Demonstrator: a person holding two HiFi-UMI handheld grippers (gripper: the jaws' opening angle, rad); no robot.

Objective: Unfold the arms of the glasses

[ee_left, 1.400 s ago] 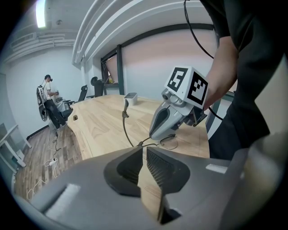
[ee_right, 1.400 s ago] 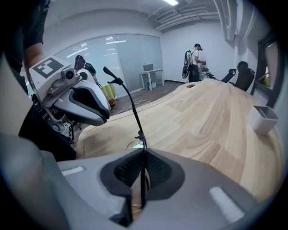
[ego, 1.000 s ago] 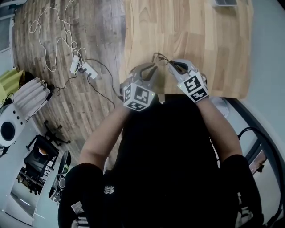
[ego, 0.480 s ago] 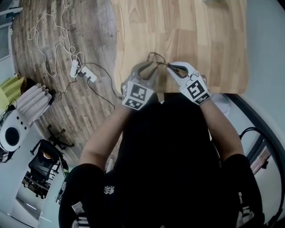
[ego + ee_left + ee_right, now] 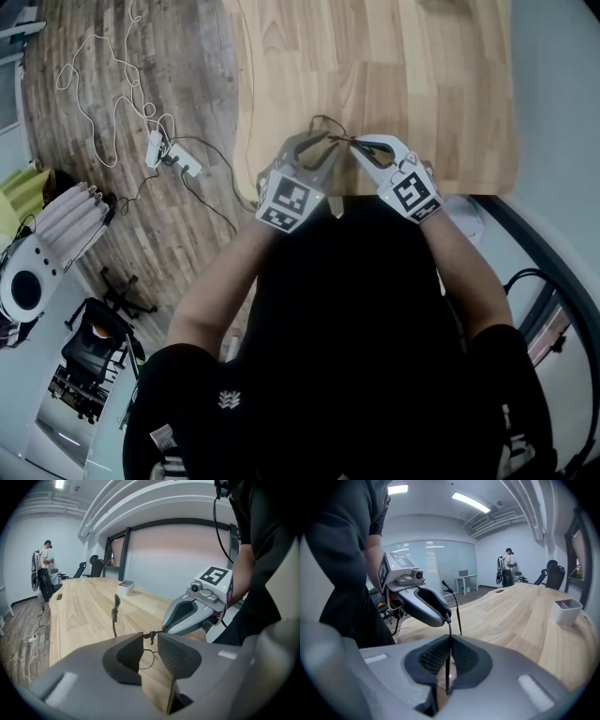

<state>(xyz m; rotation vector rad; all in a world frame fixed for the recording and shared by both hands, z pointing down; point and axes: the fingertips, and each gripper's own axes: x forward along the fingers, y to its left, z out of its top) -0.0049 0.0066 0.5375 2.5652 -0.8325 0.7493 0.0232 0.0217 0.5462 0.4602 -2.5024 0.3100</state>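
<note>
Right gripper view: I read right gripper point(image 5: 449, 654) clamped on one glasses arm point(image 5: 450, 630). Left gripper point(image 5: 150, 639) jaws narrow, pinching glasses point(image 5: 151, 634) at tips; other arm point(image 5: 114, 616) projects ahead.

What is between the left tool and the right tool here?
Only the glasses: the left tool holds the frame, the right tool pinches one arm, so they span the gap. Both gripper views show it.
</note>
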